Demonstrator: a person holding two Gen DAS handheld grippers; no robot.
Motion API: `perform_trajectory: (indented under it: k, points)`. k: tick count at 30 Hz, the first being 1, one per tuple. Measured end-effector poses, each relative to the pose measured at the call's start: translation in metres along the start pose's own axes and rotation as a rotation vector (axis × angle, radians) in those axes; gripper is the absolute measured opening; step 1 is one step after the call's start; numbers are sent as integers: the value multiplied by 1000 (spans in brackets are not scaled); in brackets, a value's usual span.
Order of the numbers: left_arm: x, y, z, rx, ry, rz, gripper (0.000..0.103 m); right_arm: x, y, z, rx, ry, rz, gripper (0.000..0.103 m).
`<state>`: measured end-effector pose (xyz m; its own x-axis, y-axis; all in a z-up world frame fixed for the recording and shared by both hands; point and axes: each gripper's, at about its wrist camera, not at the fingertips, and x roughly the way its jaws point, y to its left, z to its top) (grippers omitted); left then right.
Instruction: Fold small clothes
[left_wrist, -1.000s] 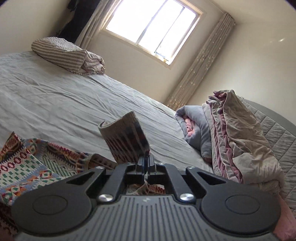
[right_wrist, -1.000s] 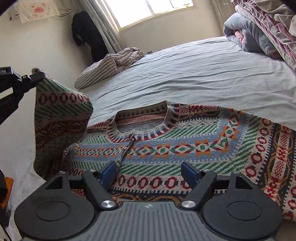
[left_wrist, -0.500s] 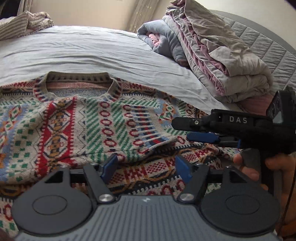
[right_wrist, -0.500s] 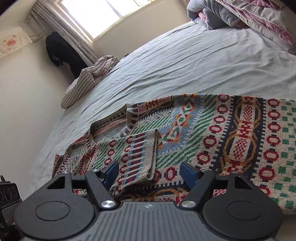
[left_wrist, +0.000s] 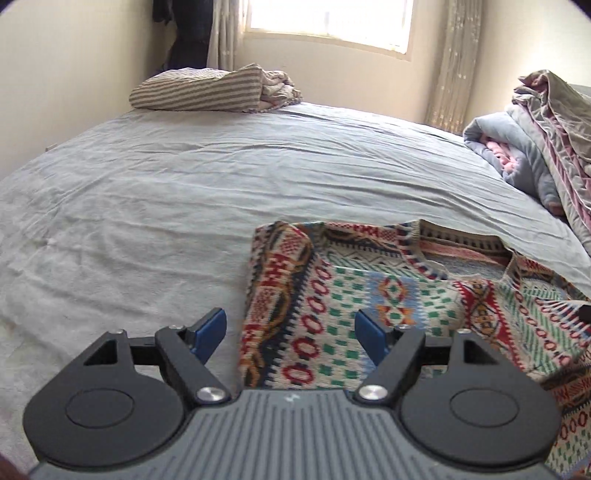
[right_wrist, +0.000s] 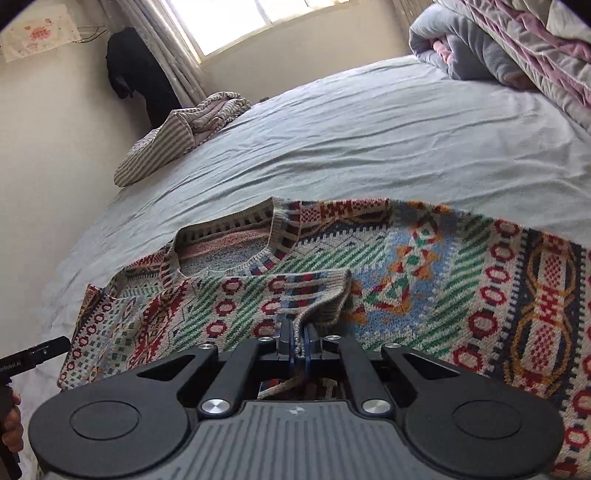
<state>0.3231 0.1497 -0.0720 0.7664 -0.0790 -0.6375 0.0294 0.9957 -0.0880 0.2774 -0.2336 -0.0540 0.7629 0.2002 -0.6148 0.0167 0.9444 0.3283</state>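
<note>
A patterned knit sweater (left_wrist: 388, 302) lies flat on the grey bed sheet (left_wrist: 184, 192), collar toward the window. Its left sleeve (right_wrist: 258, 302) is folded across the chest. My left gripper (left_wrist: 291, 332) is open and empty, hovering over the sweater's folded left edge. My right gripper (right_wrist: 298, 341) is shut on the cuff (right_wrist: 317, 295) of the folded sleeve, low over the sweater (right_wrist: 461, 280). The left gripper's tip shows at the left edge of the right wrist view (right_wrist: 33, 354).
A striped folded blanket (left_wrist: 210, 92) lies at the far side of the bed near the window. A pile of grey and pink quilts (left_wrist: 546, 147) sits on the right. Dark clothing (right_wrist: 136, 66) hangs by the curtain.
My left gripper let go of the sleeve after laying it across the chest, opened and swung to the sweater's left edge. My right gripper closed on the sleeve cuff.
</note>
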Motion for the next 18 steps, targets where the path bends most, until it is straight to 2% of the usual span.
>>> perform_trajectory:
  k: [1, 3, 6, 9, 11, 14, 18]
  points:
    - [3, 4, 0, 7, -10, 18, 74, -7, 1, 4, -11, -24, -9, 7]
    - [10, 10, 0, 17, -19, 34, 64, -12, 1, 9, -48, -32, -42, 7]
    - [21, 20, 4, -48, -13, 11, 60, -11, -2, 8, -104, -17, -137, 7]
    - [33, 24, 7, -99, -12, 14, 51, -6, -13, 1, -99, 19, -146, 7]
    - [41, 20, 8, -73, -9, 41, 48, 0, -15, -5, -120, 40, -159, 7]
    - [63, 10, 6, -5, 33, 139, 45, 9, -12, -16, -172, 69, -191, 7]
    - [77, 5, 1, 46, 5, 245, 48, 10, -3, -28, -256, 51, -213, 9]
